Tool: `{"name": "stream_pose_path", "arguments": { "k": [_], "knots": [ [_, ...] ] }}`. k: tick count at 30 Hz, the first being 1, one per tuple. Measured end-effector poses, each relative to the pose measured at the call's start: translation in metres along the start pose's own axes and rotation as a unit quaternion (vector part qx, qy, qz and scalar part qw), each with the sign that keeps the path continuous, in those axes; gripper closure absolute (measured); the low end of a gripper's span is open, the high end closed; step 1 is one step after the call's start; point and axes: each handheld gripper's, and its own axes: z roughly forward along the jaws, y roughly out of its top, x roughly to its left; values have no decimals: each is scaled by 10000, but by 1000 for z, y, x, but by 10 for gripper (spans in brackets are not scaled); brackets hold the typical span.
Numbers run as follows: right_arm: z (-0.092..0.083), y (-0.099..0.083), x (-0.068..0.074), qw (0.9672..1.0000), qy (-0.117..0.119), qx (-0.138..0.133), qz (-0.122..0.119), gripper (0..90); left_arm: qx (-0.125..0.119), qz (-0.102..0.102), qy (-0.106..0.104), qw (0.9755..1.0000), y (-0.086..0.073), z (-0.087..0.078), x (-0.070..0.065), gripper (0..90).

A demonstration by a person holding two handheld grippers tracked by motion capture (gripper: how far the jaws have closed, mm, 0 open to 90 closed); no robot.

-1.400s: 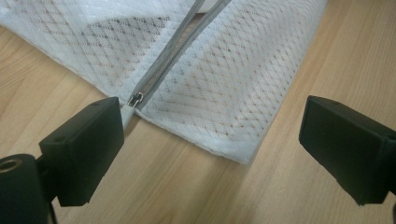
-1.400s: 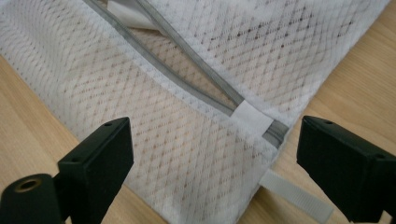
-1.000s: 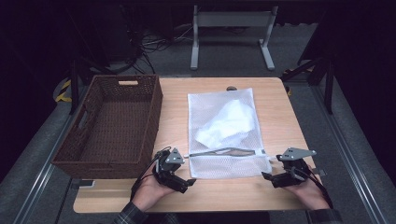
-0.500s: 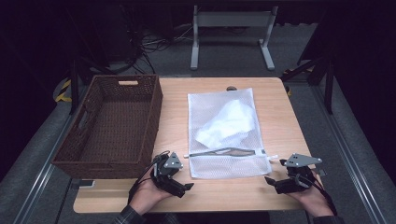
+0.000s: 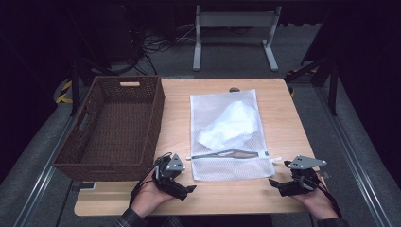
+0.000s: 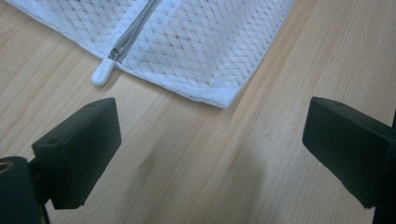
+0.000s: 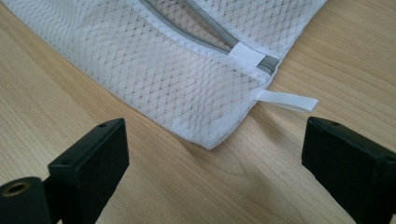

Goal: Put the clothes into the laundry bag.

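A white mesh laundry bag (image 5: 229,137) lies flat on the wooden desk (image 5: 279,109), with a crumpled white cloth (image 5: 230,125) inside it and its grey zipper (image 5: 227,154) running across the near part. The left gripper (image 5: 185,188) sits low over the desk with its jaws spread wide and holding nothing; ahead of them, just past the gap and slightly toward the left-hand jaw, lies the bag's near corner (image 6: 223,99), and farther up toward that same jaw the white zipper pull (image 6: 102,73) rests on the wood at the bag's edge. The right gripper (image 5: 276,185) likewise has its jaws released and empty; the bag's other near corner (image 7: 208,141) lies ahead of them, roughly midway between the two, not touching either. Beyond it and closer to the right-hand jaw, a short white ribbon loop (image 7: 287,101) sticks out from the bag's side seam onto the desk. Off beyond the left gripper's outer side stands a dark woven basket (image 5: 113,127), apart from the bag.
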Motion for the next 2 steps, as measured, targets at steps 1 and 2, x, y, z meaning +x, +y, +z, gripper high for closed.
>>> {"name": "stream_pose_path", "arguments": {
  "k": [1,2],
  "knots": [
    [0,0,0,10000,0,0,0,82,0,0,0,10000,0,0,0,52],
    [0,0,0,10000,4,-9,-2,79,-15,9,6,10000,0,0,0,52]
  ]
}}
